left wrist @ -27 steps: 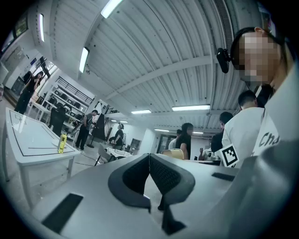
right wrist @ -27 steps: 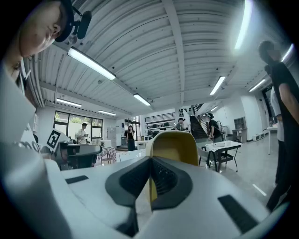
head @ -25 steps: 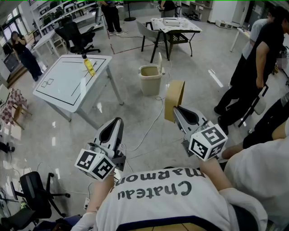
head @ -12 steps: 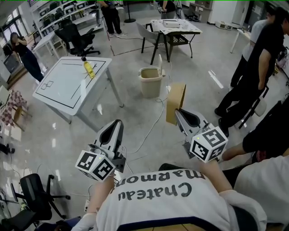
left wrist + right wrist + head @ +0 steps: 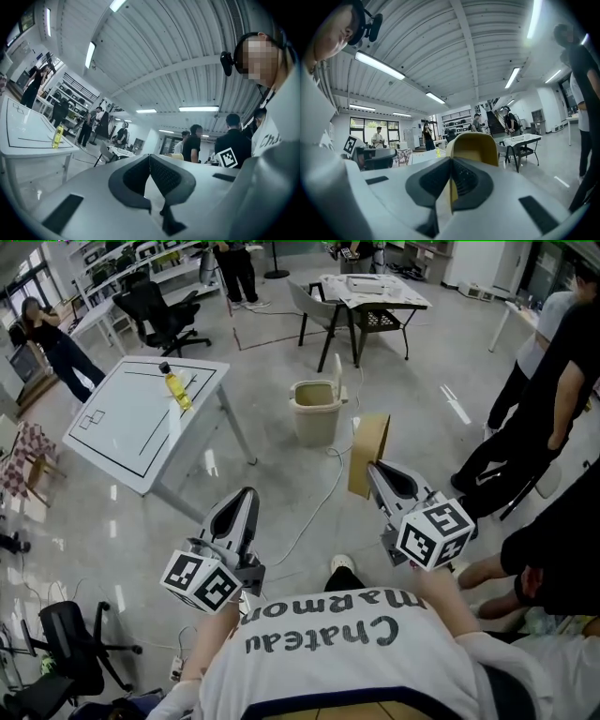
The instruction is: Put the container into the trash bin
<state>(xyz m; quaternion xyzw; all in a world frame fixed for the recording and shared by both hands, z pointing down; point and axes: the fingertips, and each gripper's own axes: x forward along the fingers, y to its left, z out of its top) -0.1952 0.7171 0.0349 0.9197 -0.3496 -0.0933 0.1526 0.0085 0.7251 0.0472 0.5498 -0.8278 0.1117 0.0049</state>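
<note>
Container (image 5: 368, 454) is clamped in your right gripper (image 5: 377, 468), jaws pinched on its lower edge, held upright in the air, well short of the trash bin (image 5: 316, 409). Your left gripper (image 5: 246, 495) has its jaws together on nothing. Open glossy grey floor (image 5: 281, 474) lies between you and the bin, crossed by a thin cable (image 5: 314, 502). The white table (image 5: 131, 418) edge and leg are left of the bin; people stand to the right. The grip is the same as half a second ago, the bin has barely shifted in view, and a shoe (image 5: 342, 564) now shows below. The container is tan, flat-sided, cardboard-looking, with a rounded top. The bin is beige and open-topped.
</note>
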